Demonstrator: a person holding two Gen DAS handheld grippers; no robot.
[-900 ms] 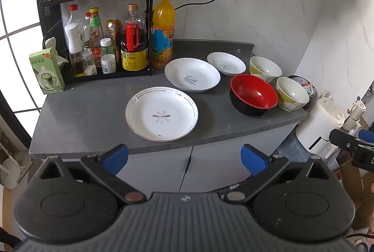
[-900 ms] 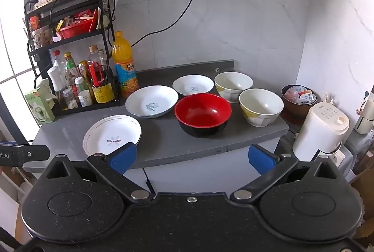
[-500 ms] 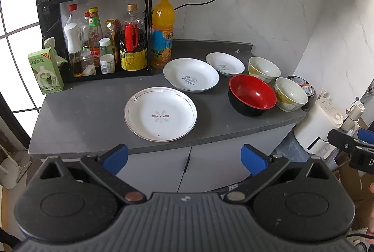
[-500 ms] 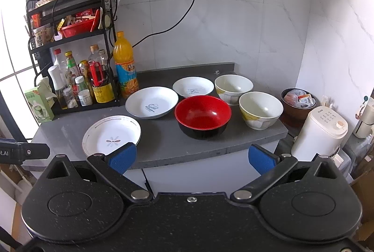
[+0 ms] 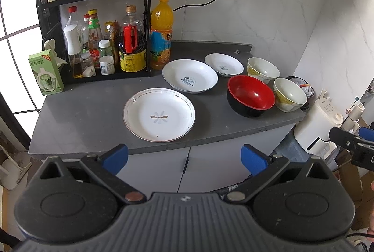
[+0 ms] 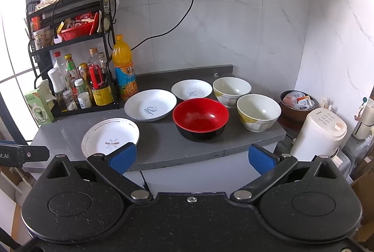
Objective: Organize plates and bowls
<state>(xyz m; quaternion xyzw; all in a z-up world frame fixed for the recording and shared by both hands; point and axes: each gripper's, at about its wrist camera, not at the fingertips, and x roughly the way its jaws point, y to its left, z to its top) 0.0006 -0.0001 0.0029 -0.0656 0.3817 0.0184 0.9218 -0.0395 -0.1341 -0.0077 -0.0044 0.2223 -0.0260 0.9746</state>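
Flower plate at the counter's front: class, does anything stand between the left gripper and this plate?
Nothing visible does. The left gripper is open, off the counter's front edge, and the flower plate lies straight ahead near that edge. The other plates and bowls sit behind or right of it.

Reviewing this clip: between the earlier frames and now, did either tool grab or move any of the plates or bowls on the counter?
No. Neither the left tool nor the right tool took hold of anything; both stay open, short of the counter. Only the views drifted slightly. The flower plate, the red bowl and the other dishes sit where they were.
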